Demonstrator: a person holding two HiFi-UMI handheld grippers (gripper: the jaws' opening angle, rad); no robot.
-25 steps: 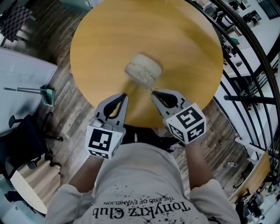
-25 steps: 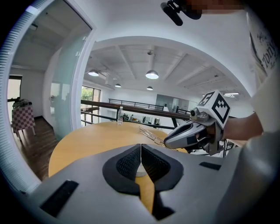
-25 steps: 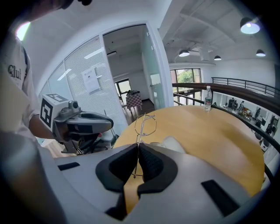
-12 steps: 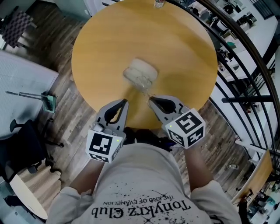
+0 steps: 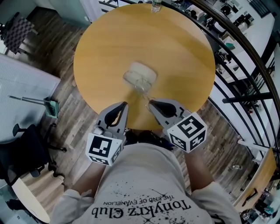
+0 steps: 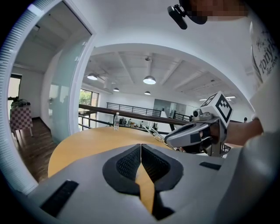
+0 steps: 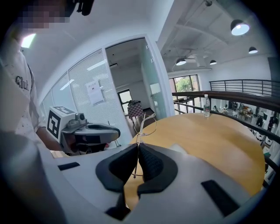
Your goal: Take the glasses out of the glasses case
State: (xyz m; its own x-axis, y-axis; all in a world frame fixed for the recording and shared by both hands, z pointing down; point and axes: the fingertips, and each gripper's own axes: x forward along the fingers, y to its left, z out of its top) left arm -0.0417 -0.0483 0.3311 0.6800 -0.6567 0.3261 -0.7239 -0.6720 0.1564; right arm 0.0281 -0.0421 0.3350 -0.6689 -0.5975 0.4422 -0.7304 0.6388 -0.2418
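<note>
A pale glasses case (image 5: 141,72) lies near the middle of the round wooden table (image 5: 175,48). Thin wire-framed glasses (image 7: 145,124) stick up from my right gripper (image 7: 138,148), which is shut on them by one thin part. In the head view the glasses (image 5: 145,92) hang between the case and the right gripper (image 5: 150,103), over the table's near edge. My left gripper (image 5: 125,105) is beside it on the left, shut and empty; its jaws (image 6: 141,147) meet with nothing between them.
A small water bottle (image 5: 156,5) stands at the table's far edge. Black railings (image 5: 245,65) run along the right. A dark chair (image 5: 26,148) and a dustpan (image 5: 49,107) are on the wooden floor at the left.
Both grippers have drawn back a little toward the person. The glasses in the right gripper are now slightly farther from the case.
</note>
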